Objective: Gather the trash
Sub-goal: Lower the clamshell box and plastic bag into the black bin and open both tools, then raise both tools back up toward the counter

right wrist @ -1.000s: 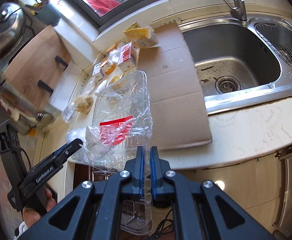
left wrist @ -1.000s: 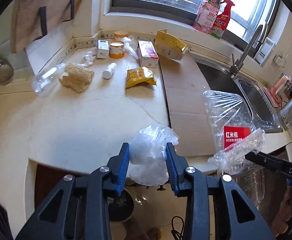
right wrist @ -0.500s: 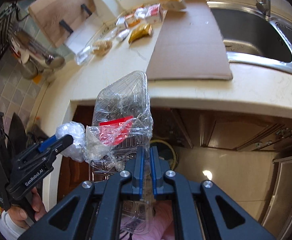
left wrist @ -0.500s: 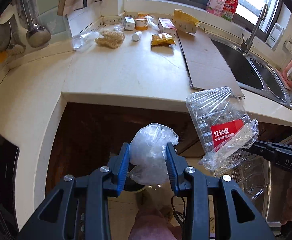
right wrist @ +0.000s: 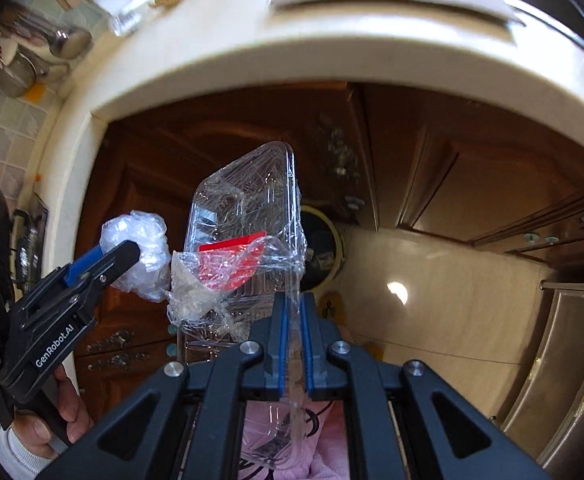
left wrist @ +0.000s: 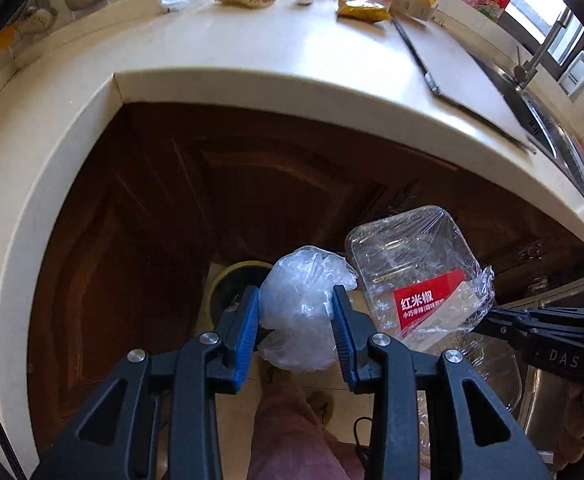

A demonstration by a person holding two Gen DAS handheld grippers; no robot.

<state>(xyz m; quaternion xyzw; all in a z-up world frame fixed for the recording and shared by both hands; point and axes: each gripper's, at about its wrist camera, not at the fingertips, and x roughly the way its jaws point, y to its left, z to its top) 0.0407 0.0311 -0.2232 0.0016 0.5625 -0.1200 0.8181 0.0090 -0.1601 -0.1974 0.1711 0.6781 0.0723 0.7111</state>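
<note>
Carrying two pieces of trash toward the bin [left wrist: 234, 284] on the floor is the step in hand, and it is being done with both loads in the air below the front edge of the surface [left wrist: 252, 60]. A crumpled clear plastic bag [left wrist: 304, 312] is being gripped by the left gripper [left wrist: 297, 320], its fingers [left wrist: 248, 320] parted only as far as the bag's bulk and pressed into both sides of it. A clear plastic tray [right wrist: 248, 216] with loose film and a red label is being pinched by its thin rim in the right gripper [right wrist: 293, 344], whose fingers are closed almost completely on it.

The two loads are being held just beside each other, the film nearly touching the bag. The bin is seen partly hidden behind both, in front of the dark cabinet doors [left wrist: 252, 184].

To do this well, each load should be centred over the bin's mouth before anything is let go, since bag and film are light and likely to drift. The tray looks wide against the opening, so it is probably best tipped in edge first. Releasing one at a time would likely keep the film from snagging on the other gripper.

More rubbish is being left at the far edge of the surface.
</note>
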